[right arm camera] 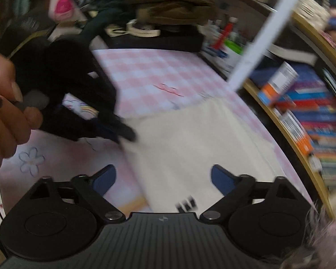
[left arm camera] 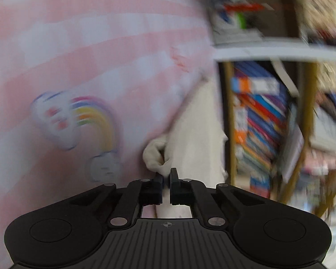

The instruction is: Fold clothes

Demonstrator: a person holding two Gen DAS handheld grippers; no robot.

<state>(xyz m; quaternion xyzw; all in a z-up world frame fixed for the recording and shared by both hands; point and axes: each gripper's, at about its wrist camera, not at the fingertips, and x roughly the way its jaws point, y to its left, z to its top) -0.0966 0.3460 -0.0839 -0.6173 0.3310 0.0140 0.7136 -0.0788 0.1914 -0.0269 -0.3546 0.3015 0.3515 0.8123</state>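
A cream garment point(right arm camera: 190, 143) lies spread on the pink checked table cover point(right arm camera: 145, 74). In the left wrist view my left gripper point(left arm camera: 166, 179) is shut on a bunched edge of the cream garment point(left arm camera: 190, 139), lifting it off the cover. The right wrist view shows the left gripper point(right arm camera: 125, 134) as a dark blurred shape at the garment's left corner, with a person's hand point(right arm camera: 4, 116) on its handle. My right gripper point(right arm camera: 163, 179) hovers open over the near part of the garment, its blue-padded fingers point(right arm camera: 105, 179) wide apart with nothing between them.
A rainbow print point(left arm camera: 87, 121) and a flower print point(right arm camera: 31, 159) mark the cover. Shelves of books point(right arm camera: 313, 116) run along the right side. A pile of dark and olive clothes point(right arm camera: 168, 6), tape rolls and a pen holder point(right arm camera: 226, 38) stand at the far end.
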